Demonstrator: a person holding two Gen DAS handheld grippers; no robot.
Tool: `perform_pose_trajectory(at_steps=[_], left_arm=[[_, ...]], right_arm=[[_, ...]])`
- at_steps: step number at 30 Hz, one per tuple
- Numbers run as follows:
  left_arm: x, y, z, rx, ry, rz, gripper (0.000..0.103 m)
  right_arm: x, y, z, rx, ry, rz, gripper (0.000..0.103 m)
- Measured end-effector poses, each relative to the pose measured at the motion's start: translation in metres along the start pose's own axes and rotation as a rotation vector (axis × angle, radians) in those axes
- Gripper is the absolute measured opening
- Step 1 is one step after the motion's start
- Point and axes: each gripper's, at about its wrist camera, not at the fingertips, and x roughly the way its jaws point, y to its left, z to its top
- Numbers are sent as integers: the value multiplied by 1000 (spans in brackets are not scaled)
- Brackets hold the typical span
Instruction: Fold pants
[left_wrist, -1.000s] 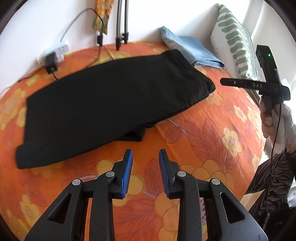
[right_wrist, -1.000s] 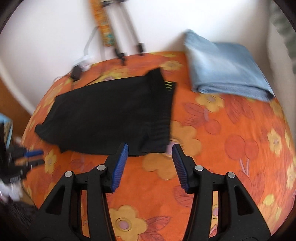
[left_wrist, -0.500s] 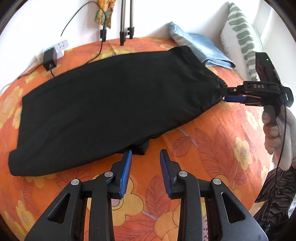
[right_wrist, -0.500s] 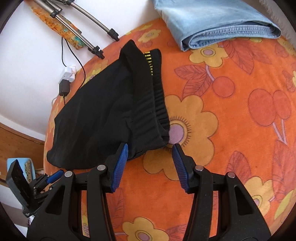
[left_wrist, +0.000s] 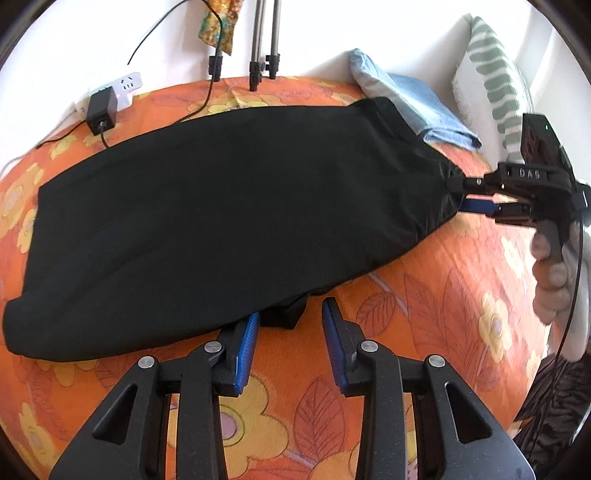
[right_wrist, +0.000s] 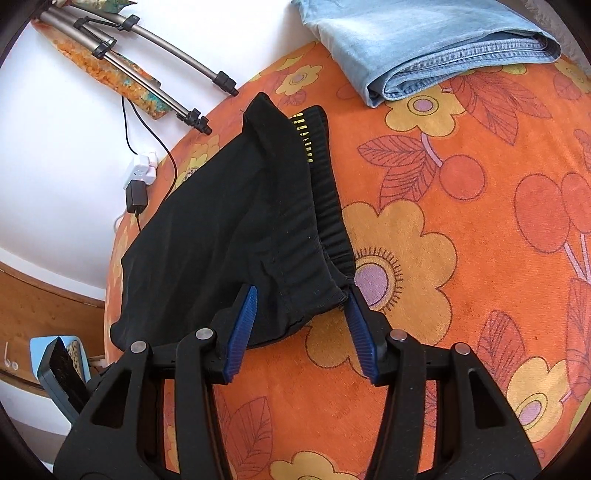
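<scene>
Black pants (left_wrist: 221, 206) lie folded lengthwise on the orange flowered bedcover (left_wrist: 424, 314). My left gripper (left_wrist: 290, 314) is at their near edge. Its jaws are opening, with a small black flap of the pants between the tips and no pad pressing it. In the right wrist view the ribbed waistband (right_wrist: 328, 206) runs away from me. My right gripper (right_wrist: 301, 295) straddles the near waist corner. Its jaws are closing with the cloth between them, the pads still apart from it. From the left wrist view, the right gripper (left_wrist: 465, 194) sits at the pants' right end, held by a hand (left_wrist: 550, 273).
Folded light-blue jeans (right_wrist: 424, 44) lie just beyond the waistband, by the wall. A green-striped pillow (left_wrist: 491, 81) stands at the far right. Tripod legs (left_wrist: 258, 55), a power strip (left_wrist: 125, 85) and a black charger (left_wrist: 101, 110) with cables sit along the back edge.
Both grippers have come down closer to the pants. The right one rolled and moved up until its jaws straddle the waist corner; the left one reached the black flap at the near edge.
</scene>
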Motion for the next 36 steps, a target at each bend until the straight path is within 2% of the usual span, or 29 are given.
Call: perform_pose_trajectory(at_steps=[3, 5, 8, 11, 16, 18, 20, 22, 23, 25, 28, 29, 30, 33, 34, 35, 36], left_arm=[[2, -7, -1, 38, -10, 29, 6], [1, -8, -3, 45, -19, 27, 5], [-7, -11, -8, 82, -33, 9, 4], [-10, -18, -19, 157, -24, 10, 3], [-12, -15, -28, 170, 14, -16, 3], [-16, -9, -27, 124, 32, -46, 3], [-24, -9, -26, 116, 41, -81, 3], [-33, -11, -25, 134, 30, -87, 8], [-39, -10, -24, 133, 22, -101, 8], [-50, -6, -20, 117, -3, -115, 12], [-69, 6, -9, 98, -59, -91, 13], [-74, 12, -4, 82, -67, -101, 13], [-81, 18, 0, 65, -85, -97, 13], [-89, 38, 13, 37, -123, -11, 14], [-88, 46, 15, 29, -124, 18, 20], [-84, 58, 16, 21, -115, 68, 21], [-80, 67, 18, 0, -106, 84, 21]], right_arm=[[0, -1, 1, 1, -10, -11, 40], [-2, -2, 2, 1, -17, -9, 34], [-4, -2, 2, -10, -40, -11, 29], [-7, 0, 1, -40, -63, -36, 26], [-1, 0, -2, -46, -36, -94, 26], [-1, 4, -4, -69, -31, -124, 27], [-4, 7, -4, -97, -38, -151, 38], [-13, 12, 0, -140, -84, -187, 44], [-17, 15, 3, -161, -111, -185, 44], [-24, 21, 15, -208, -145, -157, 44], [-31, 26, 33, -248, -188, -132, 44], [-33, 28, 41, -249, -200, -104, 44], [-38, 30, 61, -239, -216, -7, 44], [-32, 41, 87, -283, -218, 24, 44], [-25, 44, 96, -297, -214, 38, 44], [-16, 45, 106, -298, -196, 64, 44], [-5, 45, 114, -299, -167, 86, 44]])
